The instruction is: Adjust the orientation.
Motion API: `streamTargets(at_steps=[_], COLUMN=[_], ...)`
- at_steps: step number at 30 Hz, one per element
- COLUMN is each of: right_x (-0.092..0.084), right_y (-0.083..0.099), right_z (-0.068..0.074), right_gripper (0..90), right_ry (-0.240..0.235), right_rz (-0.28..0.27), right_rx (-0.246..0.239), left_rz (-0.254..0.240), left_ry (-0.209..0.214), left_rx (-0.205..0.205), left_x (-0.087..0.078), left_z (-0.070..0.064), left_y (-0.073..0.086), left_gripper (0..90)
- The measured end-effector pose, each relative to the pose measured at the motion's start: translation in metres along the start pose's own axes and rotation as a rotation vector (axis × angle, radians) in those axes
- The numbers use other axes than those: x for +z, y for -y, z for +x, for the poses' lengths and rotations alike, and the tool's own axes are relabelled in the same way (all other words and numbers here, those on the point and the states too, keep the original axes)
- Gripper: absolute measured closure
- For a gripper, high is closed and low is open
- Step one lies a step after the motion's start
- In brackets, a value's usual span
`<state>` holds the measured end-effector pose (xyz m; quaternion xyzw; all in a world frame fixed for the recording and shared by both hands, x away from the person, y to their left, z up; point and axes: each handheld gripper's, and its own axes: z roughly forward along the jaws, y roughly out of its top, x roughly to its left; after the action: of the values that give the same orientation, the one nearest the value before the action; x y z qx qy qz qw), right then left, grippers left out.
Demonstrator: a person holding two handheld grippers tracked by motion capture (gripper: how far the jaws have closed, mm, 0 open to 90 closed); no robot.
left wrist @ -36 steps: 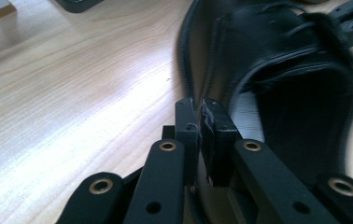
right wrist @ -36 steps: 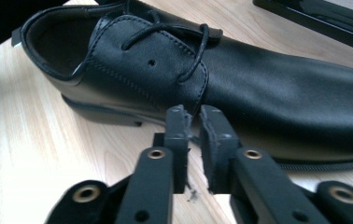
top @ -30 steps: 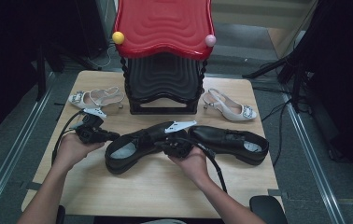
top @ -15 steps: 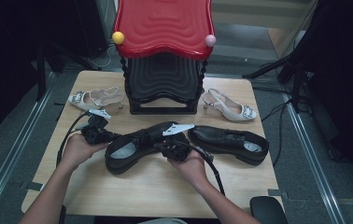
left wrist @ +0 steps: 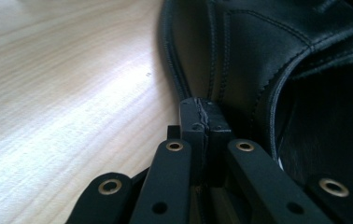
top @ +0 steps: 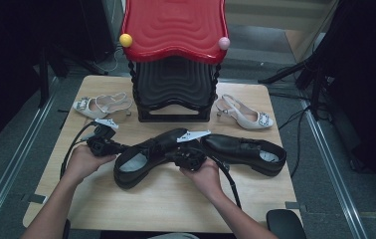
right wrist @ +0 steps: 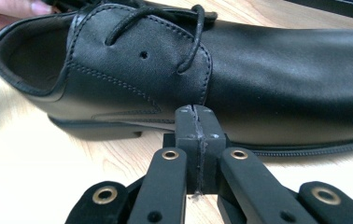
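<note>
Pressing my left gripper (left wrist: 203, 112) jaws flat together with nothing between them, I rest their tips against the heel end of the black leather shoe (top: 148, 157) lying on the wooden table (top: 176, 204). My right gripper (right wrist: 197, 122) is closed empty too, just beside the shoe's side below the laces (right wrist: 191, 35). A second black shoe (top: 245, 152) lies to its right, in front of the red-topped stand (top: 173, 30).

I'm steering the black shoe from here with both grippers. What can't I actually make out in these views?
- High view: left gripper tips, merged with the dark heel of the near shoe; contact unclear.
- High view: right gripper tips, hidden under its grey plate and the hand.
- Left gripper view: shoe cut off by the top and right edges; its inside is too dark.
- Right gripper view: toe cut off by the right edge.
- High view: buckles on the pale heels, too small.
</note>
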<state>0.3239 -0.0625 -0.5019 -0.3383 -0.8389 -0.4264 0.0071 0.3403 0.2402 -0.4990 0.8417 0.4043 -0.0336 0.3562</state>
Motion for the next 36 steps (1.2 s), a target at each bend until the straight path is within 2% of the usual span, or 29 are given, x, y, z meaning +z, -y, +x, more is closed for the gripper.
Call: streamTargets(at_steps=[10,15,20,21,23,25,28,32,36], right_x=[0.001,-0.001,-0.002,-0.003,-0.003,-0.004,-0.007,-0.009,-0.012], right_y=[-0.001,-0.002,-0.005,-0.005,-0.005,-0.004,-0.002,-0.004,-0.005], right_z=[-0.002,-0.004,-0.012,-0.013,-0.014,-0.016,-0.018,-0.02,-0.02], right_gripper=[90.0,90.0,90.0,90.0,90.0,90.0,90.0,90.0,90.0], right_ry=[0.004,0.024,0.027,0.028,0.035,0.033,0.036,0.04,0.045], right_rz=[0.001,0.008,0.009,0.009,0.007,0.006,0.008,0.008,0.005], right_rx=[0.004,0.012,0.054,0.063,0.068,0.068,0.085,0.101,0.106], left_rz=[-0.01,0.008,-0.001,-0.004,-0.006,-0.009,-0.007,-0.016,-0.01], left_ry=[0.018,0.069,0.073,0.085,0.128,0.144,0.12,0.117,0.146], left_rx=[-0.011,-0.014,-0.011,-0.018,-0.071,-0.101,-0.068,-0.059,-0.059], left_x=[-0.001,0.002,0.007,0.008,0.009,0.012,0.014,0.017,0.022], left_z=[-0.007,-0.01,-0.017,-0.017,-0.017,-0.02,-0.03,-0.035,-0.04], left_y=[0.008,0.008,0.009,0.01,0.012,0.014,0.013,0.014,0.013], left_gripper=[90.0,90.0,90.0,90.0,90.0,89.8,89.8,88.6,89.1])
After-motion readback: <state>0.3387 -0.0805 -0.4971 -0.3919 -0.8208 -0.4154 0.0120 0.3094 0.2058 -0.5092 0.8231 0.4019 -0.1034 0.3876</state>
